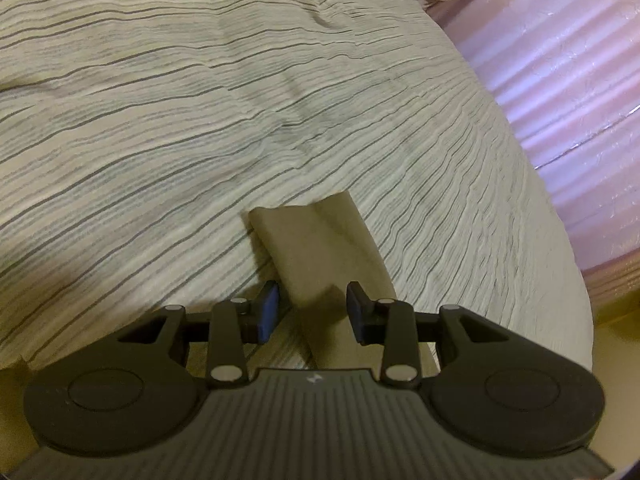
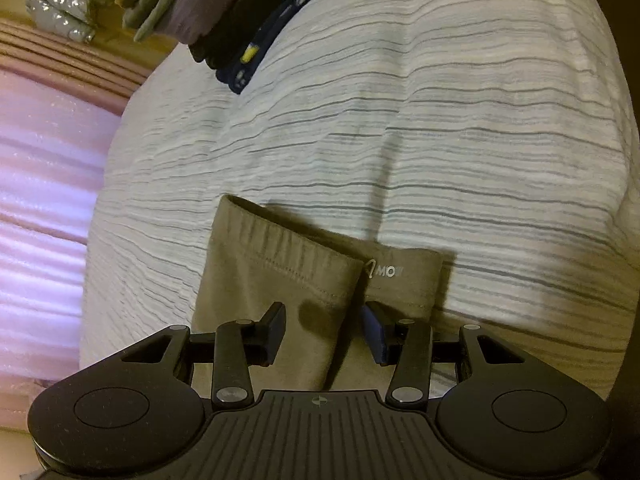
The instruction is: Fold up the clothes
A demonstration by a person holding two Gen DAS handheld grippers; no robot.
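Two grippers, left gripper [image 1: 312,312] and right gripper [image 2: 324,330], hover with jaws spread, gripping nothing, over a khaki garment [image 2: 280,280] on a striped bedspread [image 2: 440,140].

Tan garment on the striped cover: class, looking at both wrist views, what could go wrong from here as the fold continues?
1. The left tool has the tan garment between its pads with gaps either side, so a lift may miss the cloth.
2. The right tool straddles the hemmed end; it could catch only the top layer and undo the fold.
3. Either tool might pinch the striped cover beneath too.
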